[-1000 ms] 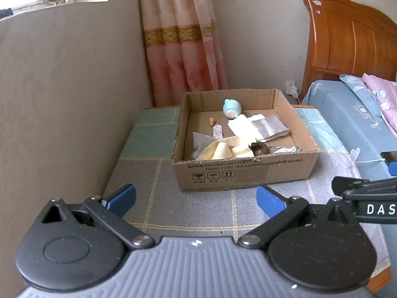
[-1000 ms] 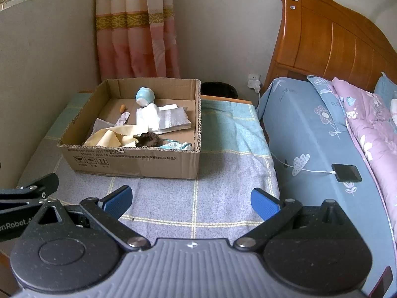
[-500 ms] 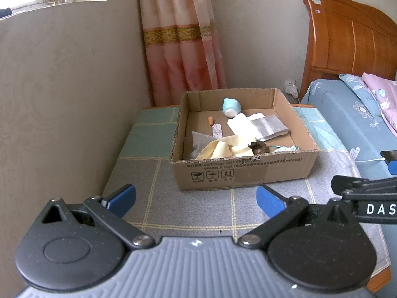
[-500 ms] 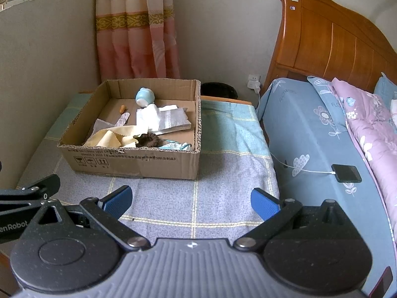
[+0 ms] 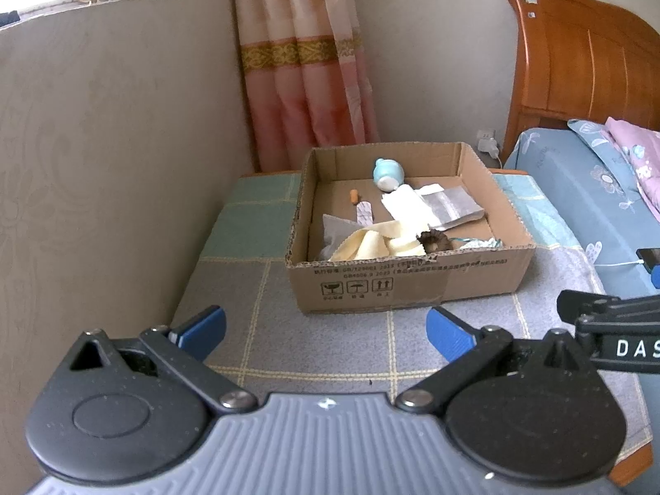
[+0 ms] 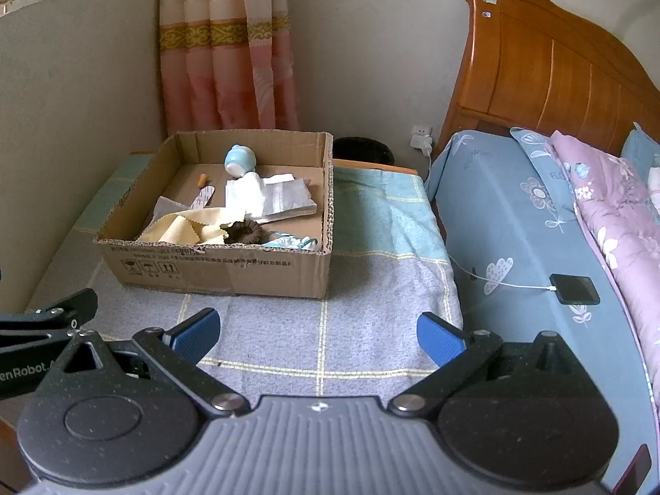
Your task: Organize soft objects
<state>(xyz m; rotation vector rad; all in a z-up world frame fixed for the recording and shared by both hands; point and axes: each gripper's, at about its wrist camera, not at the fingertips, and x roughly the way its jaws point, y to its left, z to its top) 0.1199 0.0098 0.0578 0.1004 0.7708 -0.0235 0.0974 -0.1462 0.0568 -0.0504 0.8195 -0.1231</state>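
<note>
On the left, the left gripper [image 5: 326, 332] hangs with its two blue fingers spread wide and nothing between them, well short of the cardboard box [image 5: 408, 284] that sits on the checked cloth [image 5: 342, 346], which I judge a ready stance before reaching in. Inside the one box lie one yellow cloth [image 5: 373, 243], one white cloth [image 5: 408, 208], one grey cloth [image 5: 334, 229], one dark scrunchie [image 5: 431, 242] and one pale blue pot [image 5: 387, 173]. On the right, the right gripper [image 6: 319, 334] is likewise splayed and empty near the bed [image 6: 515, 222], where one phone [image 6: 574, 288] lies.

pink curtain [image 6: 227, 41], wooden headboard [image 6: 548, 78], blue floral bedsheet [image 6: 515, 222], charging phone [image 6: 574, 288], wall charger [image 6: 421, 140]
</note>
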